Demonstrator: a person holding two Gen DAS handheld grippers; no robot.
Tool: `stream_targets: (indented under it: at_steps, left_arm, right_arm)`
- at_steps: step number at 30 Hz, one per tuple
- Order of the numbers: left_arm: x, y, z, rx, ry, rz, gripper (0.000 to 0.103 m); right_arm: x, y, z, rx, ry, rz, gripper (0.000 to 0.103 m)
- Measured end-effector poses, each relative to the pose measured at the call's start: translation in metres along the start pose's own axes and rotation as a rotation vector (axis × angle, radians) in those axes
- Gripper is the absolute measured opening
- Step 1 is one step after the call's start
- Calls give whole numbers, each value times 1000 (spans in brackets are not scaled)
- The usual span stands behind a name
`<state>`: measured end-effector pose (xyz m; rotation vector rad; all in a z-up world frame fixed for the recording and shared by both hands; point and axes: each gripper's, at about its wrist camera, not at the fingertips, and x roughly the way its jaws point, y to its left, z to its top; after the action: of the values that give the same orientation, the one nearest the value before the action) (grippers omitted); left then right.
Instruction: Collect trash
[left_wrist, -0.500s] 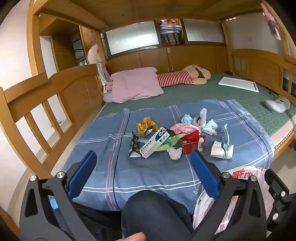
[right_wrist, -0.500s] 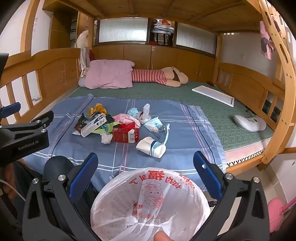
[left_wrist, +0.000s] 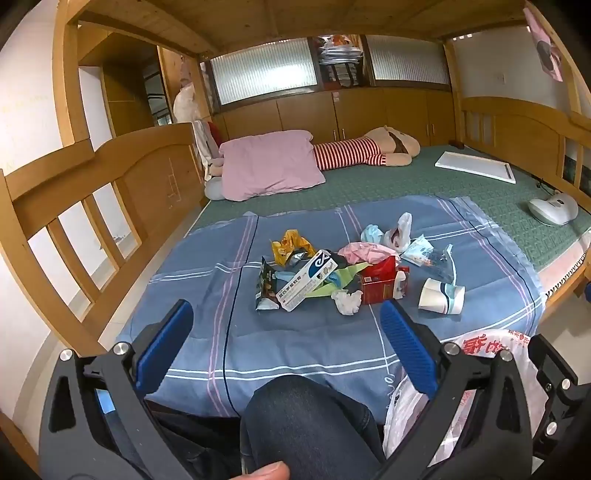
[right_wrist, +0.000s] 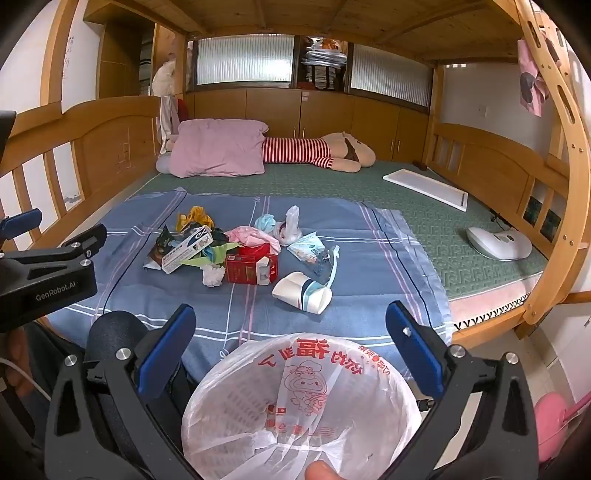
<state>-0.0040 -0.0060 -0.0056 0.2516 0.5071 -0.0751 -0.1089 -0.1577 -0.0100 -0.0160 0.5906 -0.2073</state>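
Observation:
A pile of trash lies on the blue checked sheet (left_wrist: 295, 332): a white medicine box (left_wrist: 308, 278), a red carton (left_wrist: 382, 282), a crumpled tissue (left_wrist: 347, 301), a paper cup (left_wrist: 441, 295), a yellow wrapper (left_wrist: 290, 245) and clear plastic wrappers (left_wrist: 430, 256). The same pile shows in the right wrist view, with the red carton (right_wrist: 251, 269) and paper cup (right_wrist: 303, 291). My left gripper (left_wrist: 286, 334) is open and empty, short of the pile. My right gripper (right_wrist: 290, 334) is open, above a bin lined with a white plastic bag (right_wrist: 303, 402).
A pink pillow (left_wrist: 271, 166) and a striped plush doll (left_wrist: 365, 151) lie at the far end of the green mat (left_wrist: 424, 188). A white board (left_wrist: 476, 166) and a white device (left_wrist: 552, 208) lie at right. Wooden rails (left_wrist: 92, 195) flank the bed. A knee (left_wrist: 306, 424) is below.

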Motion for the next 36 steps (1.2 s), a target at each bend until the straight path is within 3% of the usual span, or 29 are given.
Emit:
stream_targets:
  at_steps: [36]
  left_arm:
    - [5,5,-2,-16,20,-11,100]
  right_arm:
    - [1,-1,-1,4,4,2,100]
